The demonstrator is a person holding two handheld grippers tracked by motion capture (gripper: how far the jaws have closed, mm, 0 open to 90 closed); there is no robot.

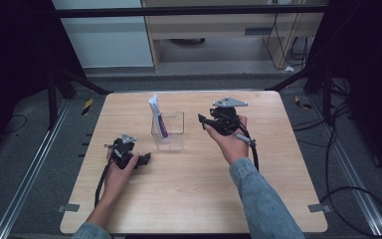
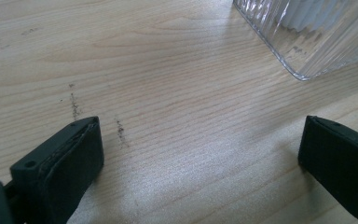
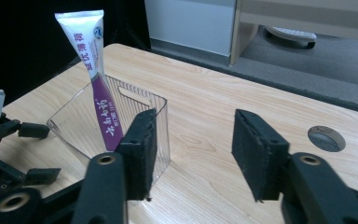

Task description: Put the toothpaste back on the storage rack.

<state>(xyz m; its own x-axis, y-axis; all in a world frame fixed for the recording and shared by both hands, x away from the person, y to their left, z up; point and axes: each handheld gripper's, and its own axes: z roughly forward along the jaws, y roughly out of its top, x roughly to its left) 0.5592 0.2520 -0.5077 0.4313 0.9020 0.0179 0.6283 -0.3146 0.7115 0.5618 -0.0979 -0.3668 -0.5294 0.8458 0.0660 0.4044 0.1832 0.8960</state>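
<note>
Between two gaping, empty hand-held grippers, left [image 1: 145,159] and right [image 1: 202,120], tube [image 1: 158,118] upright in clear bin [image 1: 170,140].

Right gripper [image 3: 191,154]: jaws parted, nothing between them. Clear ribbed container [image 3: 81,121] just beyond the left jaw, on the wooden table [image 3: 223,102]; toothpaste tube [image 3: 95,70] standing tilted inside it

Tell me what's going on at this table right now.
A person holds a black two-jaw gripper in each hand over a light wooden table. Both the left gripper and the right gripper are open and hold nothing. Between them stands a clear ribbed plastic container with a white and purple toothpaste tube standing tilted inside it, untouched.
</note>
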